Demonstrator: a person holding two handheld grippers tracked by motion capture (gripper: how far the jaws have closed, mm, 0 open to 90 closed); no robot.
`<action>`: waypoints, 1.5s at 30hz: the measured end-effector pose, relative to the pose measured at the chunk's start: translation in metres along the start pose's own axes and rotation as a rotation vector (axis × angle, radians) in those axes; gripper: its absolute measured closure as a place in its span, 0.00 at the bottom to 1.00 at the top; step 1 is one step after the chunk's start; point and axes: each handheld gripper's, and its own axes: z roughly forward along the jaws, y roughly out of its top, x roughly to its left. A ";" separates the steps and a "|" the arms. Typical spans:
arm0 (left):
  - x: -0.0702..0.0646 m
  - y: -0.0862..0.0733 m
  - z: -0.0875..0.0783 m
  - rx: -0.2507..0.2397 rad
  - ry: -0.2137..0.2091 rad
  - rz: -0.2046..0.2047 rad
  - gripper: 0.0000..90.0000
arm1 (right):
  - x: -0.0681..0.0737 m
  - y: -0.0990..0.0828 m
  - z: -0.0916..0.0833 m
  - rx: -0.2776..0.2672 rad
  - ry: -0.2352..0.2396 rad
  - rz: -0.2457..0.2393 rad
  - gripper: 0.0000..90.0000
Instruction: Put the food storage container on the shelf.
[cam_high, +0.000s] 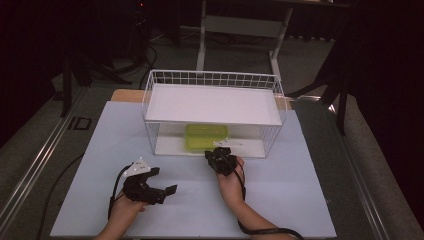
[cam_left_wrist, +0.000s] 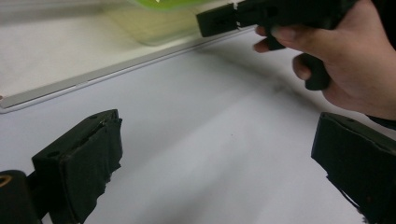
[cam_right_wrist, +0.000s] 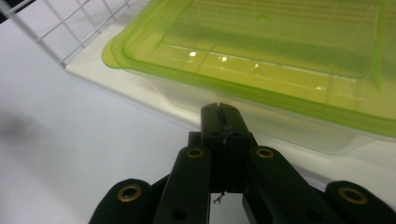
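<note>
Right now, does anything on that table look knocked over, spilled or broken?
No, nothing stands out. The green-lidded box sits flat on the lower shelf of the wire rack, lid on. The right tongs are shut and empty just in front of it; the left tongs are open over the white mat.

The green container is cut off by the right gripper view's edges; its far part is hidden under the shelf board.
</note>
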 end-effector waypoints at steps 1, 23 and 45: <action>0.000 0.000 0.000 -0.003 -0.004 -0.002 0.03 | -0.001 0.001 0.002 -0.002 -0.002 0.010 1.00; 0.001 -0.001 0.000 -0.002 0.004 0.010 0.03 | -0.009 0.020 0.029 -0.030 -0.046 0.029 1.00; -0.006 0.001 0.001 0.000 0.017 0.045 0.03 | 0.001 0.014 0.012 -0.027 -0.011 0.002 0.92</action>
